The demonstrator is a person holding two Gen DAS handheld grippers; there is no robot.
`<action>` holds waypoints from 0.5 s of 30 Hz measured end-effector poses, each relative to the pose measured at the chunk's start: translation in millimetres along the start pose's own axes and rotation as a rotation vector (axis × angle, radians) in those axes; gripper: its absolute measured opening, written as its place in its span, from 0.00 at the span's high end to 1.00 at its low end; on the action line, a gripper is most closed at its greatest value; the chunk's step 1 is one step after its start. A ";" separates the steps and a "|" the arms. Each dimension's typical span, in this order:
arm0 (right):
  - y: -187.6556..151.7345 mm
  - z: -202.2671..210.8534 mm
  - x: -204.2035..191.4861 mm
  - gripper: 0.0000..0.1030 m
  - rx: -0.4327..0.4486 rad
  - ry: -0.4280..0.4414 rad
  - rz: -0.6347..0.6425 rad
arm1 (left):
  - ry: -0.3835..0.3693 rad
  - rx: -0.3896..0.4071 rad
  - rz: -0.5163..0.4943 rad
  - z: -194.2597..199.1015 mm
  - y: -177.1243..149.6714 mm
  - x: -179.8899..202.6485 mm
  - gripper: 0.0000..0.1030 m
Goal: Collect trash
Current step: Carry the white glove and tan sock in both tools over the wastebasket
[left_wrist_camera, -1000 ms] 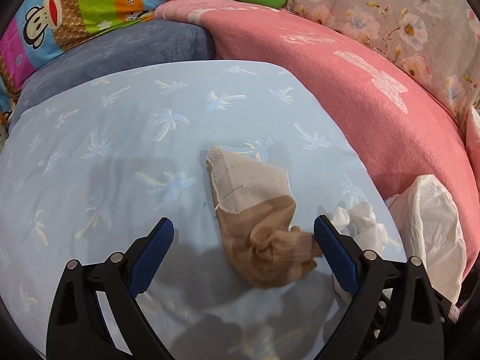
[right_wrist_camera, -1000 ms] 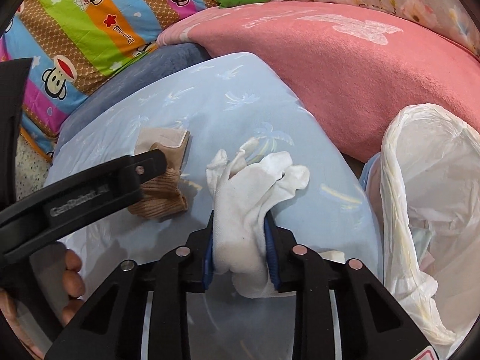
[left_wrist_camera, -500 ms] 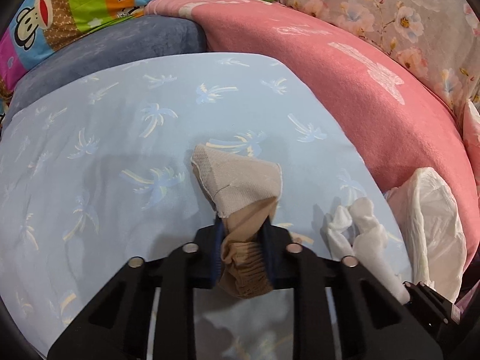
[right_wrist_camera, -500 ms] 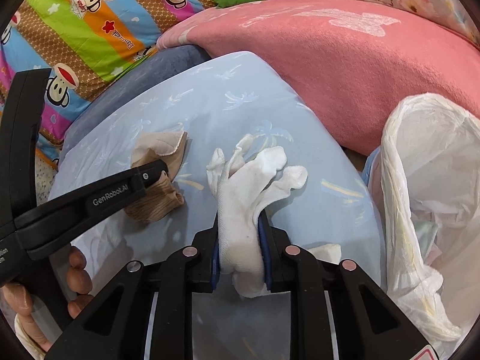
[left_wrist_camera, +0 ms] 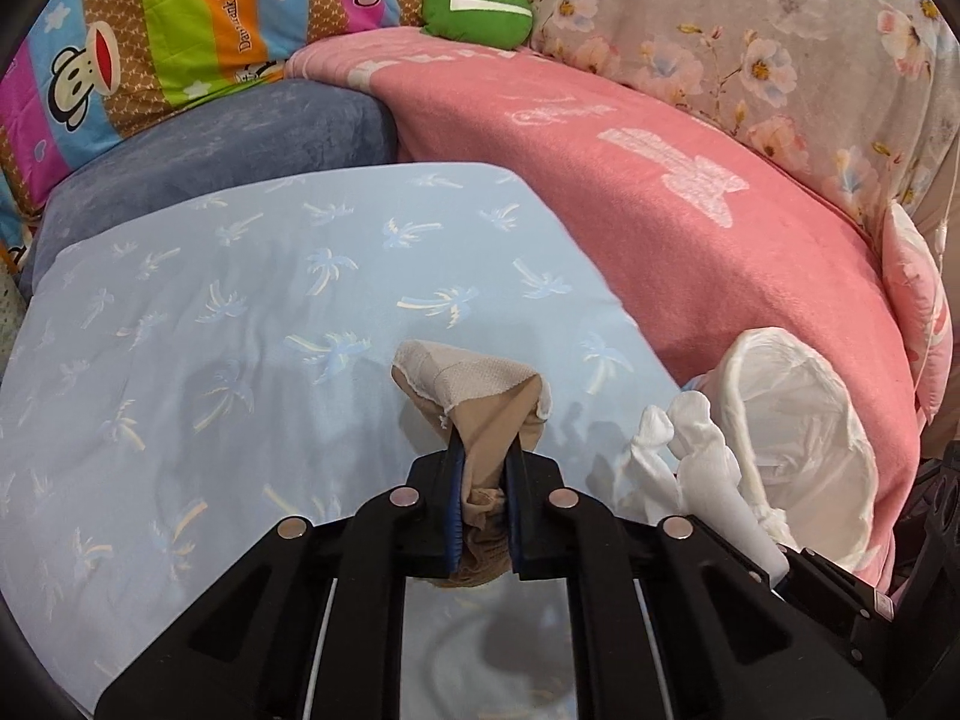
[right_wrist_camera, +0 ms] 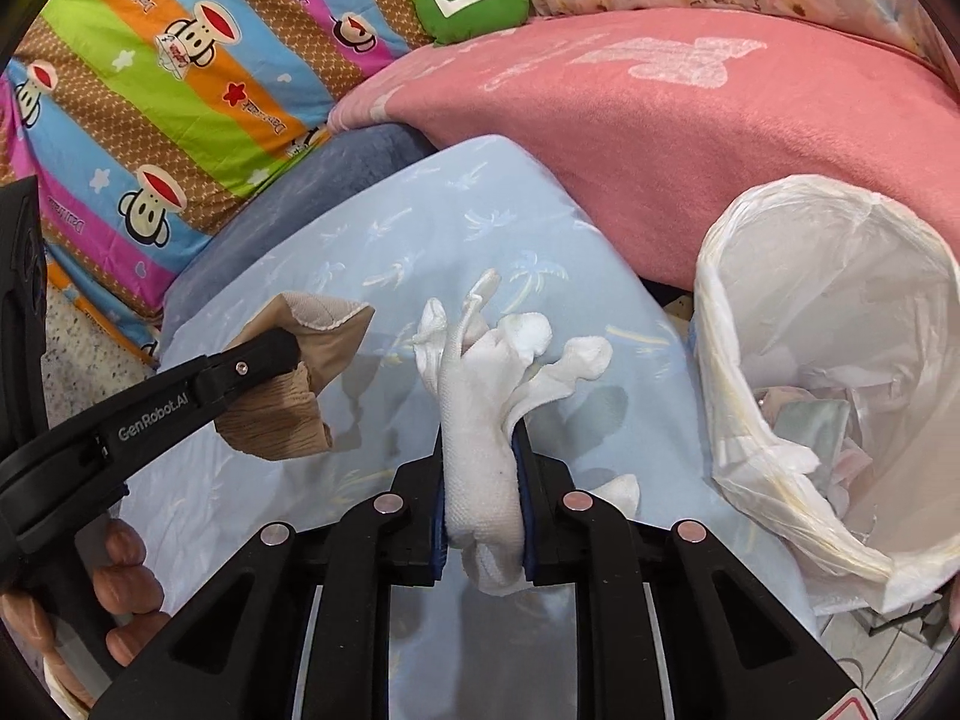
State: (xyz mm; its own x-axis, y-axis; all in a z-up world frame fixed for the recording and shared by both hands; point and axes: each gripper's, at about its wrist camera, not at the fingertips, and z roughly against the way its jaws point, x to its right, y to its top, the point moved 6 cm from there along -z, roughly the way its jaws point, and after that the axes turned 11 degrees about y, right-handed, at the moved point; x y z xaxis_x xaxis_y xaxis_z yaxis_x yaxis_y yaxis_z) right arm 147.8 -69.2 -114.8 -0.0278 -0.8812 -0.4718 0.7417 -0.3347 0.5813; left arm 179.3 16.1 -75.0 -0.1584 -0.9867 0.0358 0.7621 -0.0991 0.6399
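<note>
- Left gripper [left_wrist_camera: 485,483]: jaws closing, pads squeezed tight on the tan sock [left_wrist_camera: 480,408]. Sock is up off the blue sheet [left_wrist_camera: 240,312], top flopping fwd.
- Right gripper [right_wrist_camera: 480,480]: pinched on the white sock [right_wrist_camera: 486,396], also lifted, toes sticking up.
- Trash bag [right_wrist_camera: 750,468], white plastic, open, w/ some paper bits inside. It sits just to the right of the sheet, next to the pink blanket [right_wrist_camera: 720,120].
- White sock is near the bag's rim; tan sock is farther left.
- Person's fingers [right_wrist_camera: 129,576] wrap the left gripper's handle.
</note>
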 end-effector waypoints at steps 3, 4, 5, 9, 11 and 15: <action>2.5 18.8 -5.0 0.84 0.030 0.004 0.007 | -0.002 0.021 -0.007 14.8 0.2 6.0 0.90; 2.7 26.6 -4.4 0.84 0.040 0.007 0.009 | -0.002 0.031 -0.011 20.2 0.2 8.2 0.90; 3.8 32.9 -5.6 0.84 0.049 0.008 0.011 | -0.003 0.039 -0.014 24.5 0.1 8.7 0.90; 8.4 58.7 -8.5 0.84 0.091 0.011 0.019 | -0.011 0.072 -0.021 43.8 -0.4 16.4 0.90; 11.0 71.6 -9.0 0.84 0.112 0.012 0.020 | -0.017 0.088 -0.026 52.9 0.0 21.7 0.90; 16.6 92.5 -7.4 0.84 0.146 0.006 0.024 | -0.030 0.117 -0.039 68.4 -0.6 31.5 0.90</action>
State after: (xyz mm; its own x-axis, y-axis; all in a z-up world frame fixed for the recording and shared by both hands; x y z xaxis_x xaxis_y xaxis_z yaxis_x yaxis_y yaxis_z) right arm 98.3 -99.1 -40.4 -0.0070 -0.8876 -0.4606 0.6369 -0.3590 0.6823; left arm 130.9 -6.1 -21.7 -0.2068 -0.9779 0.0309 0.6770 -0.1203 0.7260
